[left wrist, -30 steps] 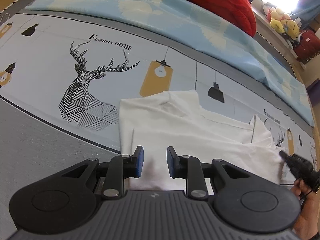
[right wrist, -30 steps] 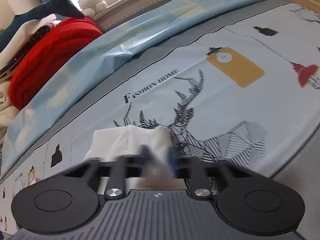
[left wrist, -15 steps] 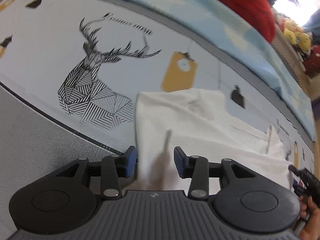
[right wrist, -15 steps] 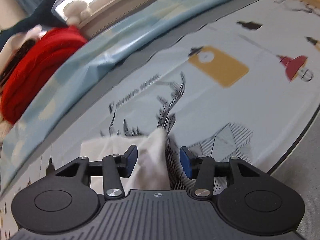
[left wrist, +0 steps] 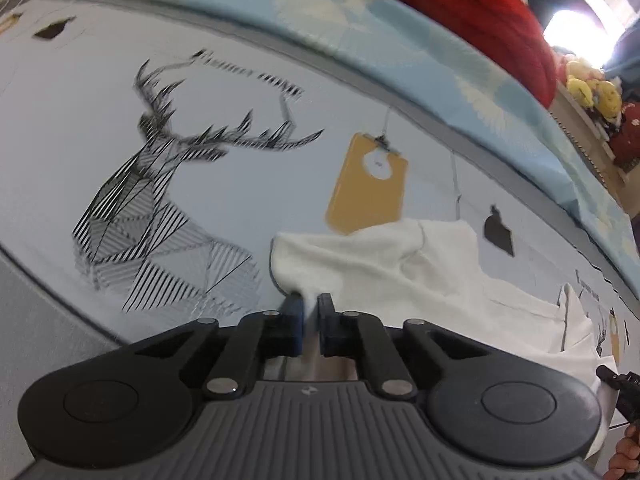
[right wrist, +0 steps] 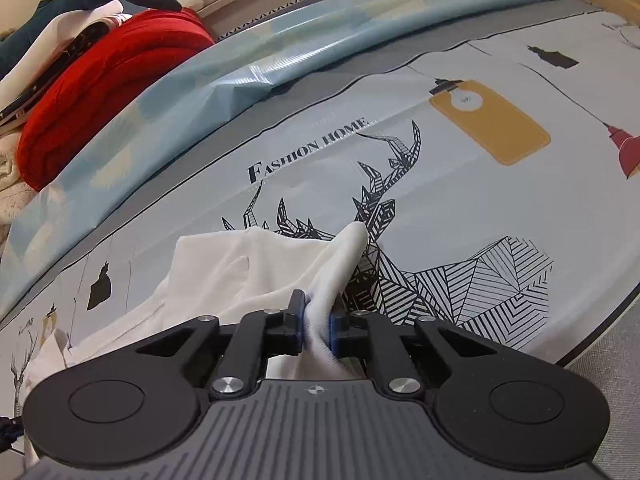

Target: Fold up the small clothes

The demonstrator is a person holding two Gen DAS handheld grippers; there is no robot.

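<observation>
Lying on a printed bedsheet [right wrist: 460, 208], one small white garment [right wrist: 248, 276] of soft knit cloth was rumpled, its near edges raised at two corners.

Left gripper [left wrist: 310, 312]: black plastic arms, blue pads, jaws drawn together and clamped on a pinch of the garment's [left wrist: 384, 264] near left corner, beside the striped deer print [left wrist: 160, 216].

Right gripper [right wrist: 316, 320]: same make; jaws closing, a thick rolled fold of the white cloth pressed between the pads, its tip standing up in a rounded point over the deer's neck.

Sheet: smooth pale cloth, geometric line-drawn deer, ochre lamp shape [right wrist: 492, 120], lettering "FASHION HOME" [right wrist: 308, 148], grey border.

Beyond it: a glossy light-blue patterned cover [right wrist: 240, 64], a red ribbed-knit bundle [right wrist: 104, 92], plush toys [left wrist: 592, 92] on a ledge.
</observation>
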